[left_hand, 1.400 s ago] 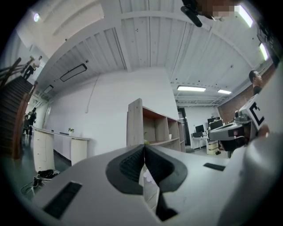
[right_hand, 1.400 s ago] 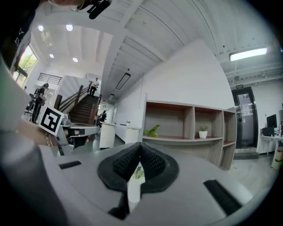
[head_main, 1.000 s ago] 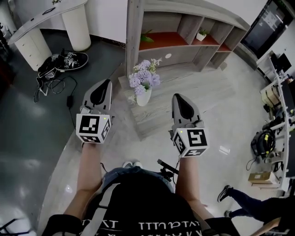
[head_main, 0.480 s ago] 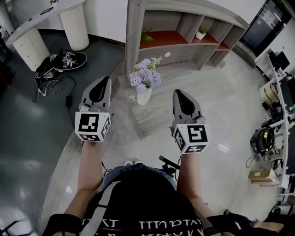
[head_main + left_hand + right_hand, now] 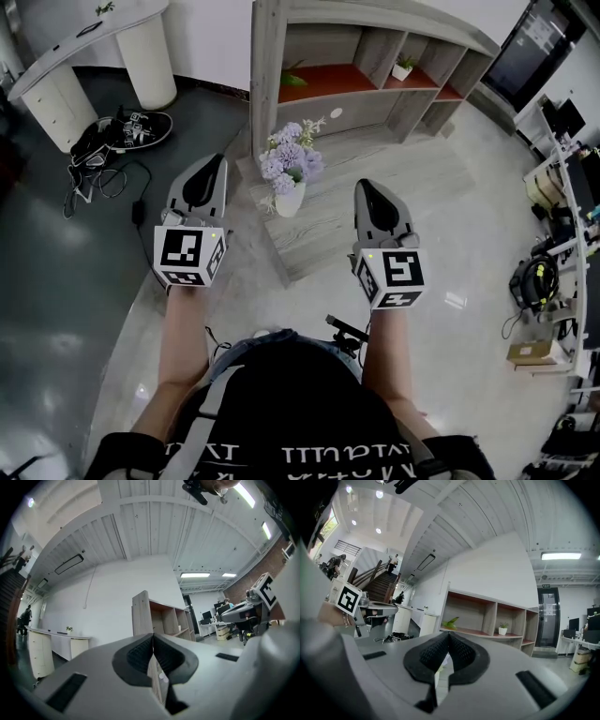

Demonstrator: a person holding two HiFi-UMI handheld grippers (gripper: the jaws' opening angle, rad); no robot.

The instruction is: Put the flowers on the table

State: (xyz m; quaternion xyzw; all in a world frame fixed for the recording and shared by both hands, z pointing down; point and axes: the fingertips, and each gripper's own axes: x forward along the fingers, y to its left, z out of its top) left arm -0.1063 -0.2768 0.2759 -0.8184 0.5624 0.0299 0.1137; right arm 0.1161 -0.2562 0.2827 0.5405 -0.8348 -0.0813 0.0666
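Straight ahead at twelve o'clock, between the two grippers, the bunch of pale purple flowers in a white ceramic vase (image 5: 289,178) stands upright on the low grey wooden counter (image 5: 375,192), close to its nine o'clock edge. The left gripper (image 5: 212,164) and the right gripper (image 5: 368,187) are both fully closed, jaws together, with nothing between them. Both are well apart from the vase.

I think the main risk is the vase itself. It narrows toward the foot and carries a wide bunch on top, so a grip on the soft stems, or a push from one side, may tip it over that near edge. Closed jaws would only knock it, so they must open first.

Room is good at three o'clock, where the counter top is bare. At twelve o'clock the tall grey wooden shelf unit (image 5: 375,56) limits the reach. At ten o'clock black cables and other dark things (image 5: 117,141) lie on the floor before the white curved counter (image 5: 84,37). They are a danger for the feet if the flowers go there.
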